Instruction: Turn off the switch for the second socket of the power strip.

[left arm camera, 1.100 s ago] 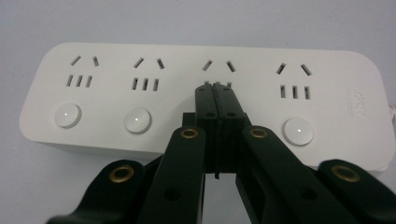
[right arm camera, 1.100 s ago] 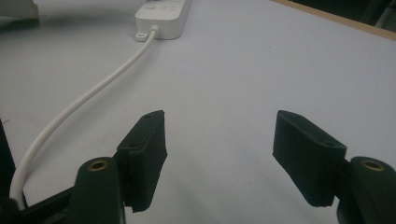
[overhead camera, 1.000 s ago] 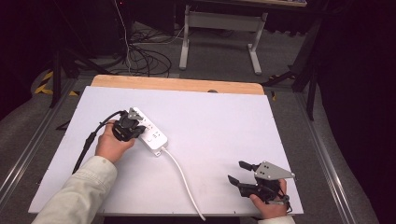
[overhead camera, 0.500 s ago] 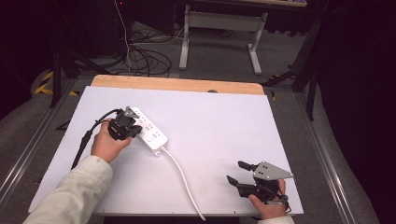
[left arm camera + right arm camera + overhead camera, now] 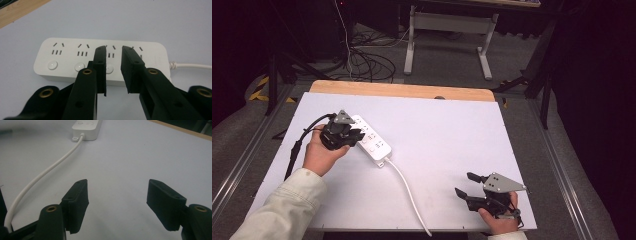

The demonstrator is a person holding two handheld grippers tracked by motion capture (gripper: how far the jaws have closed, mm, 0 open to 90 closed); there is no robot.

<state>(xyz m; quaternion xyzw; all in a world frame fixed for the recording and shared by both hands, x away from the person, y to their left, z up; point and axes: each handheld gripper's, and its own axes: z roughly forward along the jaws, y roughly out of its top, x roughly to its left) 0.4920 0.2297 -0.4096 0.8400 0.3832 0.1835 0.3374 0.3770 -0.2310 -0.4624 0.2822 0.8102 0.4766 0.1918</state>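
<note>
Desk (image 5: 447, 130) with a white top and a wood strip along the far edge takes up most of the room's middle; nothing that would hold things sits on it, no box, tray or bin. White power strip (image 5: 371, 140) lies flat on the left half, set at a slant, its white cord (image 5: 408, 195) running off toward the near edge. Left claw (image 5: 354, 137) is down over the strip; in the left gripper view its jaws stand a little apart, with nothing between them, tips hovering over the row of round buttons (image 5: 52, 65) and the sockets behind, one button part-hidden in the gap. I cannot tell whether a tip actually touches the casing. My read: the step in hand is pressing or nipping one of the switch buttons, approach nearly done. Next move would call for a small, square dip of the tip onto the chosen button without shoving the strip sideways, since nothing braces it. Right claw (image 5: 465, 184) rests well away at the near right corner, jaws wide apart over bare desk, only the cord close by on its left side
</note>
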